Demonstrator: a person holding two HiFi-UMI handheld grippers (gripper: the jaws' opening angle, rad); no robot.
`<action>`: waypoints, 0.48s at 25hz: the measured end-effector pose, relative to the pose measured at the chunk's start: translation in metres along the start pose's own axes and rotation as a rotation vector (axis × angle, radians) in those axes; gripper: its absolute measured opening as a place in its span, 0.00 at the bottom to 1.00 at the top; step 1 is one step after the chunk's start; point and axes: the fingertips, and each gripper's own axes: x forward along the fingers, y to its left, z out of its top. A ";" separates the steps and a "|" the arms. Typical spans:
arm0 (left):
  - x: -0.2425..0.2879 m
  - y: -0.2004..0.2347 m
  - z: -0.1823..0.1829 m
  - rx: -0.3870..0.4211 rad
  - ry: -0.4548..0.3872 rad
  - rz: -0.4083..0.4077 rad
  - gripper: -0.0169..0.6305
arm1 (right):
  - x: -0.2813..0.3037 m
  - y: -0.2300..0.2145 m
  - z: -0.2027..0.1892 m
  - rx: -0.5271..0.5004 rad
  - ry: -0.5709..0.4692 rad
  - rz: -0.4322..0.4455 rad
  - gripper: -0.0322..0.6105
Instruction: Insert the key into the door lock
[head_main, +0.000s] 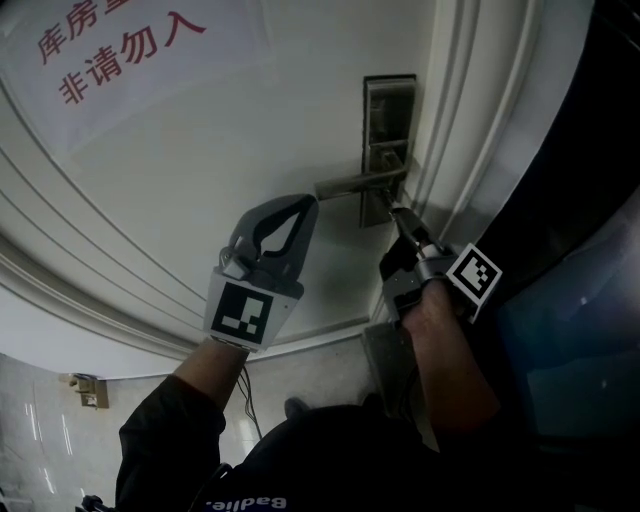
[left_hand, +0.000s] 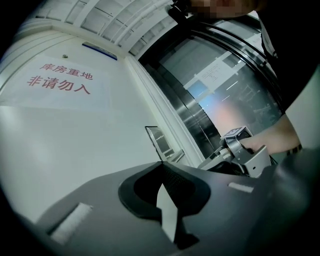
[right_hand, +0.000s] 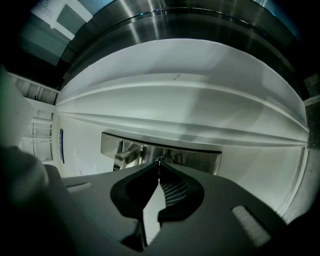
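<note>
On the white door (head_main: 200, 170) a steel lock plate (head_main: 388, 110) carries a lever handle (head_main: 355, 184) that sticks out to the left. My right gripper (head_main: 393, 210) is shut, its tips against the plate's lower part just under the lever. In the right gripper view its jaws (right_hand: 159, 162) meet on a thin sliver of metal, the key, right at the lock plate (right_hand: 200, 160) beside the lever (right_hand: 125, 157). My left gripper (head_main: 306, 200) hangs left of the lever, apart from it, shut with nothing in it (left_hand: 161, 166).
A paper sign with red characters (head_main: 110, 50) is stuck high on the door. The door frame moulding (head_main: 470, 120) runs beside the lock, with a dark glass and steel panel (head_main: 570, 300) beyond it. A small fitting (head_main: 90, 390) sits low by the tiled floor.
</note>
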 end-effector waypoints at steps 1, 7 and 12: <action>0.002 0.000 0.001 0.008 -0.002 -0.003 0.06 | 0.000 0.000 0.000 -0.001 -0.001 -0.002 0.06; 0.007 0.000 0.002 0.028 -0.008 -0.006 0.06 | 0.003 0.001 0.000 -0.004 -0.001 -0.005 0.06; 0.008 0.003 0.002 0.001 -0.007 -0.002 0.06 | 0.002 0.000 0.000 -0.006 -0.003 -0.008 0.06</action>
